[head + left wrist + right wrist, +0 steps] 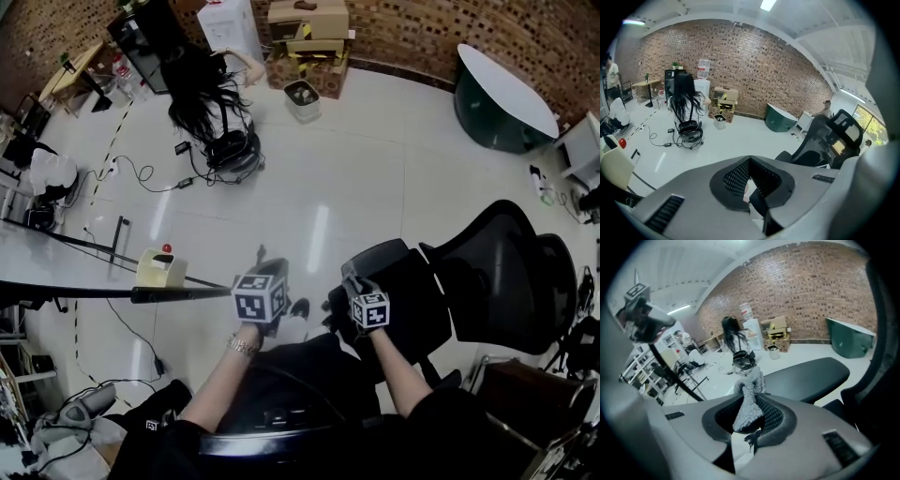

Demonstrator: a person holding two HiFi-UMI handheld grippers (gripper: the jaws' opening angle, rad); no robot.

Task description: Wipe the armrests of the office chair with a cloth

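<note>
The black office chair stands at the right of the head view, with one padded armrest reaching toward me. My right gripper hovers at the near end of that armrest and is shut on a grey fuzzy cloth. In the right gripper view the cloth sticks up out of the right gripper, and the armrest lies just beyond it. My left gripper hangs over the floor left of the chair. The left gripper has its jaws together with nothing held. The chair shows at its right.
A person with long dark hair crouches on the white floor beside cables. Cardboard boxes and a small bin stand by the brick wall. A green-sided round table is far right. A desk with a yellow box is left.
</note>
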